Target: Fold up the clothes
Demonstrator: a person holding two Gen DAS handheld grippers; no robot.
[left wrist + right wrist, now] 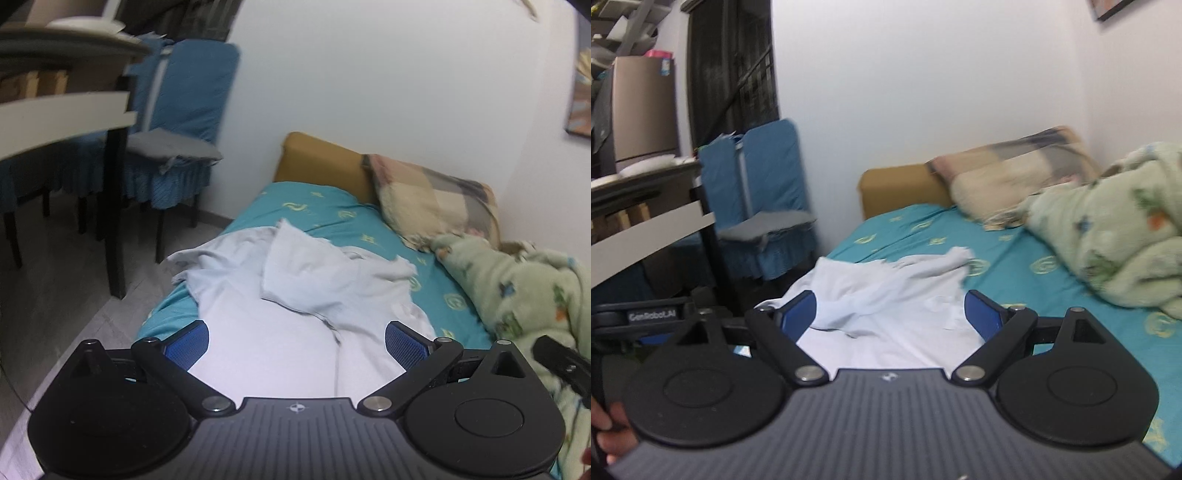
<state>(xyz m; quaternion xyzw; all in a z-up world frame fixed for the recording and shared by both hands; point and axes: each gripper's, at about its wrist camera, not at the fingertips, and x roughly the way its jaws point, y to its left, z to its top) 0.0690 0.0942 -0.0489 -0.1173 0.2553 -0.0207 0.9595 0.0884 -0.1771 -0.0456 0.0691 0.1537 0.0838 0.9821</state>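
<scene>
A pale blue-white shirt (295, 295) lies crumpled on the bed with the teal sheet (325, 210), one part flipped over its middle. My left gripper (297, 345) is open and empty, its blue pads spread wide above the near part of the shirt. In the right wrist view the same shirt (886, 302) lies ahead, and my right gripper (891, 314) is open and empty above its near edge. The left gripper's black body (639, 317) shows at the left of the right wrist view. The right gripper's edge (561, 362) shows at the right of the left wrist view.
A patchwork pillow (432, 199) and a green fleece blanket (524, 295) lie at the bed's right, against the wall. A mustard headboard (317, 158) stands behind. A blue-covered chair (177, 140) and a dark table (66, 96) stand left of the bed.
</scene>
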